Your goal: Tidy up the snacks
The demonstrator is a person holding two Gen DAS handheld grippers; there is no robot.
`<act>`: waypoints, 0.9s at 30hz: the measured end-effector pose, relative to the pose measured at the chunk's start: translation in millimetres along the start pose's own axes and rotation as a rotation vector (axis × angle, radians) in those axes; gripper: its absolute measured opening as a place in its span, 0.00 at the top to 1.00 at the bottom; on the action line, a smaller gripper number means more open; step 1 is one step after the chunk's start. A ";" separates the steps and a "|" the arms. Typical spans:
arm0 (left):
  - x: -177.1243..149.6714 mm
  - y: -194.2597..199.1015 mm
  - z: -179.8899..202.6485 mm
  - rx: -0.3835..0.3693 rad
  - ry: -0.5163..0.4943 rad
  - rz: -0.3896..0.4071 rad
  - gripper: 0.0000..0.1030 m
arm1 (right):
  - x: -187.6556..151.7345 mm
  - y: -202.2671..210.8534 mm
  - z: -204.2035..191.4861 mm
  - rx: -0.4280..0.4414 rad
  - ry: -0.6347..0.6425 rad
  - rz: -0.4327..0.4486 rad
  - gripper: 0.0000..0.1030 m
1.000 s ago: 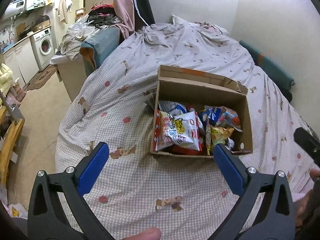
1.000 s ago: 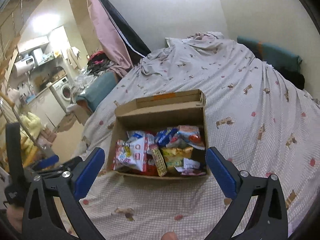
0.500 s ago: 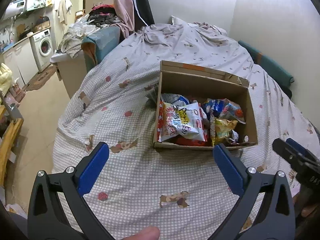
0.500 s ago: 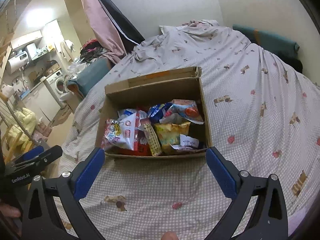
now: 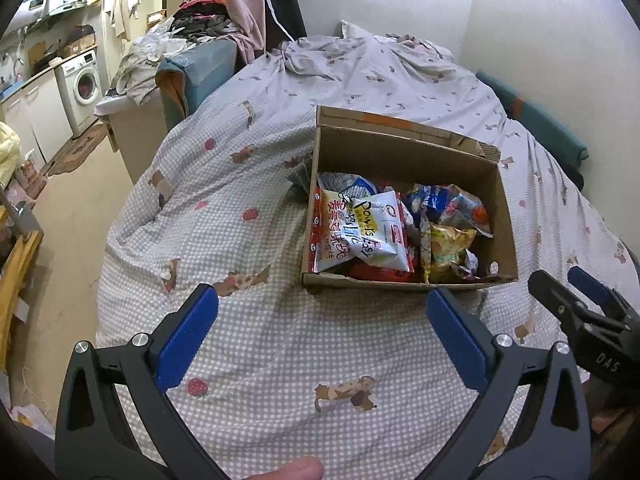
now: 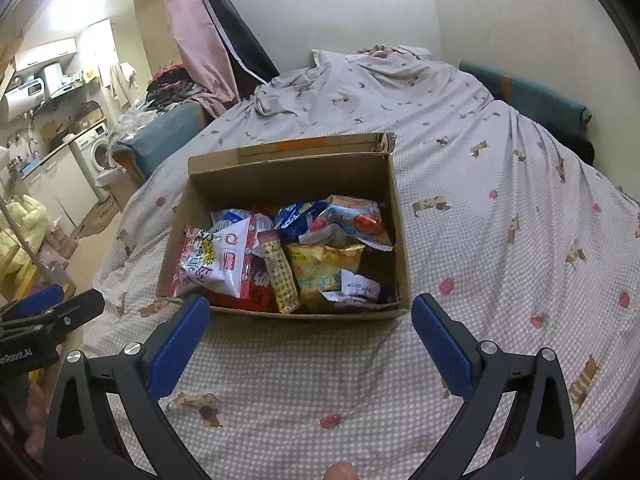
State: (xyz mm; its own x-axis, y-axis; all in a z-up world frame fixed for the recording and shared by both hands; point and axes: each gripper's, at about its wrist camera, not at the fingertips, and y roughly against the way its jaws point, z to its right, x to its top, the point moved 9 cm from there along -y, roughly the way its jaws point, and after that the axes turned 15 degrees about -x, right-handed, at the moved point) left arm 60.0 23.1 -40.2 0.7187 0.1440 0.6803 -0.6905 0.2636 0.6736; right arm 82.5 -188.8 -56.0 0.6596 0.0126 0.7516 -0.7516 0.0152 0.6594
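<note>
Small bedroom with pale walls (image 5: 540, 40), running on the left into a kitchen nook with a washing machine (image 5: 86, 84) under a counter (image 5: 60, 65). Filling most of both views, a bed (image 5: 260, 340) under a checked cover printed with dogs and strawberries, rumpled at the far end. Resting on the cover, an open cardboard box (image 6: 288, 176) crammed with snack packets (image 6: 288, 256). Nearer the cameras, just short of the box: left hand-held gripper (image 5: 322, 334) spread wide, empty; right hand-held gripper (image 6: 310, 338) spread wide, also empty.
</note>
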 end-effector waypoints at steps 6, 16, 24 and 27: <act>-3.3 -3.1 5.9 -0.009 -0.011 -0.012 0.00 | -4.1 -2.8 -2.4 -0.004 0.013 -0.016 0.00; -1.5 -3.4 3.2 -0.008 -0.001 -0.010 0.00 | -4.3 -3.8 -2.4 0.001 0.011 -0.022 0.00; -1.4 -3.2 3.1 -0.007 0.001 -0.010 0.00 | -3.7 -3.3 -2.3 0.001 0.010 -0.019 0.00; -1.2 -3.2 3.2 -0.008 -0.001 -0.010 0.00 | -3.7 -3.6 -2.0 0.000 0.010 -0.019 0.00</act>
State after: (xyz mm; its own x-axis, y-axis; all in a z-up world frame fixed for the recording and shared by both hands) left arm 61.1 19.0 -42.2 0.7257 0.1406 0.6735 -0.6823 0.2728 0.6782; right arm 82.8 -187.0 -61.2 0.6740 0.0220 0.7384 -0.7387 0.0153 0.6738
